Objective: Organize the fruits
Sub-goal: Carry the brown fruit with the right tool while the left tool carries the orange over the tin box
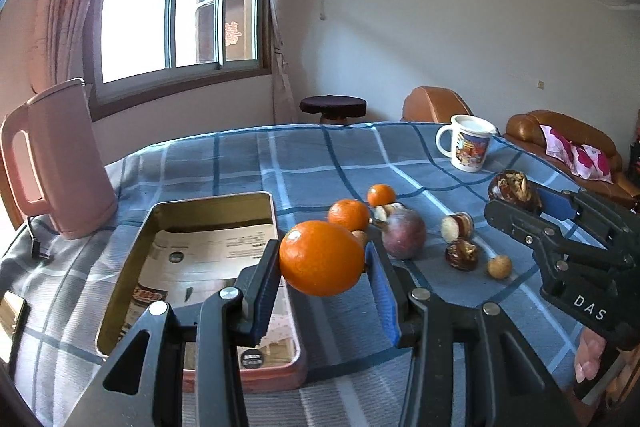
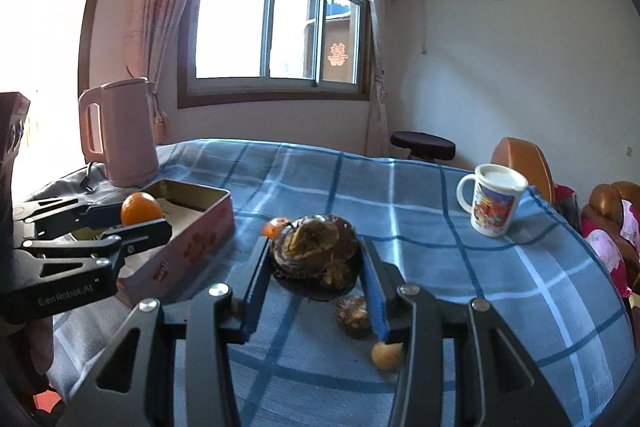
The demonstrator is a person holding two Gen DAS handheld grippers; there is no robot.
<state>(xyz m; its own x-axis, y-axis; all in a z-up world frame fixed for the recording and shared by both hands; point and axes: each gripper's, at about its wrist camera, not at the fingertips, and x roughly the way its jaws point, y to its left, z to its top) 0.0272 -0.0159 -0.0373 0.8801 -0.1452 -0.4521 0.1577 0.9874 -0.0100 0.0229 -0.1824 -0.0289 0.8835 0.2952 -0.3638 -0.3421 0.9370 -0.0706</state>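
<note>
My left gripper (image 1: 322,263) is shut on a large orange (image 1: 322,258), held in the air just right of an open metal tin (image 1: 212,200) lined with printed paper. Off to the right, my right gripper (image 1: 516,201) is shut on a dark brown, cracked fruit (image 1: 514,187). The right wrist view has that dark fruit (image 2: 316,255) clamped between the blue pads of the right gripper (image 2: 316,267) above the cloth. At its left edge the left gripper (image 2: 136,223) carries the orange (image 2: 141,209) beside the tin (image 2: 192,247).
On the blue checked cloth lie two small oranges (image 1: 348,214), a purple fruit (image 1: 403,233), a halved dark fruit (image 1: 458,225), another dark one (image 1: 462,254) and a small tan fruit (image 1: 499,266). A pink kettle (image 1: 60,159) stands far left, a printed mug (image 1: 468,143) far right.
</note>
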